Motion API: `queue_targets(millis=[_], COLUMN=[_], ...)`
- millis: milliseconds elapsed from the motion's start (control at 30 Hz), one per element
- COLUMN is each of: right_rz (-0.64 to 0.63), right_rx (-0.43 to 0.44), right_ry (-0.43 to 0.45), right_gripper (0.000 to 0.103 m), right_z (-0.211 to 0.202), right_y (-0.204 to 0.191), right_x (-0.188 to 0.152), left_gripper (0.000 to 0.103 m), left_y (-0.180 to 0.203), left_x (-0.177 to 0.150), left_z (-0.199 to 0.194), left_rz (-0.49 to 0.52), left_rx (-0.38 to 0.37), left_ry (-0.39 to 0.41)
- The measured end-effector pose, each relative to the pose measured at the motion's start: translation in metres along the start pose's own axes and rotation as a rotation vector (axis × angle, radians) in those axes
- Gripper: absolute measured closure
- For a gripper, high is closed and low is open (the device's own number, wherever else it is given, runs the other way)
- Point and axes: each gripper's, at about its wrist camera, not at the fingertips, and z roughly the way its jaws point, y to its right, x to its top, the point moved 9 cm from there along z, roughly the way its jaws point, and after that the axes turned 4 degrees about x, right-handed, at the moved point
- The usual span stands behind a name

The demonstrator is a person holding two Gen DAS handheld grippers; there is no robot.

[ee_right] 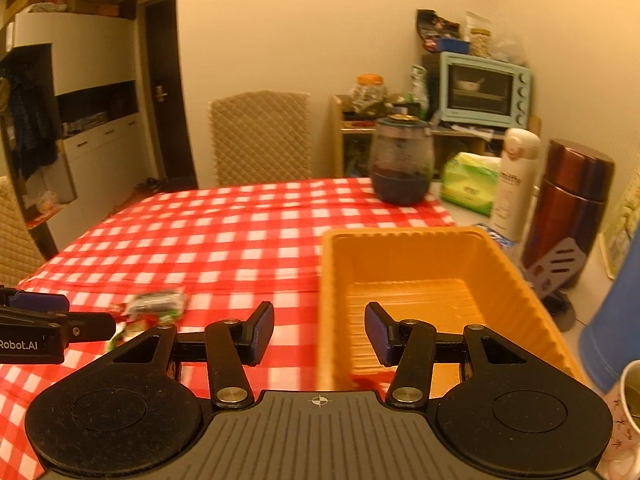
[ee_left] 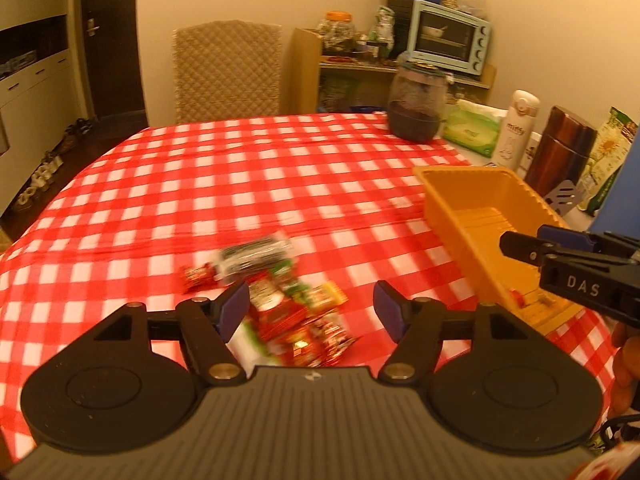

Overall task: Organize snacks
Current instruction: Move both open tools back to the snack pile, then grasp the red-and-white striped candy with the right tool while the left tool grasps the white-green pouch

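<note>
Left gripper [ee_left: 308, 306] hangs with jaws spread and nothing between them, above a blurred heap of snack packets [ee_left: 280, 300] on the red-checked tablecloth [ee_left: 200, 184]. Right gripper [ee_right: 319, 334], also parted and empty, sits over the near rim of the orange tray [ee_right: 516, 292], beside the heap.

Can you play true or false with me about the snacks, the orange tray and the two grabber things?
1. The snack packets lie piled on the checked tablecloth. True.
2. The orange tray is heaped full of snacks. False: it is almost empty, with only a bit of red showing at its near end.
3. The left gripper squeezes a packet. False: its fingers stand apart above the pile.
4. The right gripper holds nothing. True.
</note>
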Motion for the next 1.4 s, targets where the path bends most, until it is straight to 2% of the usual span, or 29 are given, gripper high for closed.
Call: queue_targets(millis=[133, 300, 533, 667, 833, 1133, 1267, 1400], right_rz=[-0.012, -0.040, -0.085, -0.076, -0.052, -0.044, -0.092, -0.096], right_rx=[0.030, 0.075, 0.155, 0.178, 0.166, 0.186, 0.169, 0.163], right_ry=[0.006, -0.002, -0.101, -0.148, -0.189, -0.257, -0.271, -0.264], right_gripper=[0.052, 0.052, 0.052, 0.052, 0.052, 0.053, 0.071, 0.078], right_z=[0.002, 0.004, 0.025, 0.044, 0.071, 0.109, 0.112, 0.108], right_y=[-0.018, -0.042, -0.081, -0.091, -0.092, -0.102, -0.104, -0.100], right_x=[-0.003, -0.013, -0.045, -0.057, -0.063, -0.073, -0.080, -0.080], left_gripper=[0.030, 0.030, 0.023, 0.022, 0.022, 0.022, 0.022, 0.023], left_y=[-0.024, -0.050, -0.080, -0.091, -0.100, -0.103, -0.099, -0.092], left_x=[-0.011, -0.029, -0.056, -0.066, -0.075, -0.073, -0.070, -0.065], left_z=[-0.005, -0.005, 0.004, 0.014, 0.026, 0.036, 0.040, 0.044], left_rz=[-0.014, -0.019, -0.036, -0.064, -0.099, -0.145, -0.164, -0.172], left_rx=[0.033, 0.069, 0.102, 0.096, 0.085, 0.030, -0.001, -0.025], left_ry=[-0.005, -0.023, -0.049, -0.061, -0.080, -0.073, -0.069, -0.062])
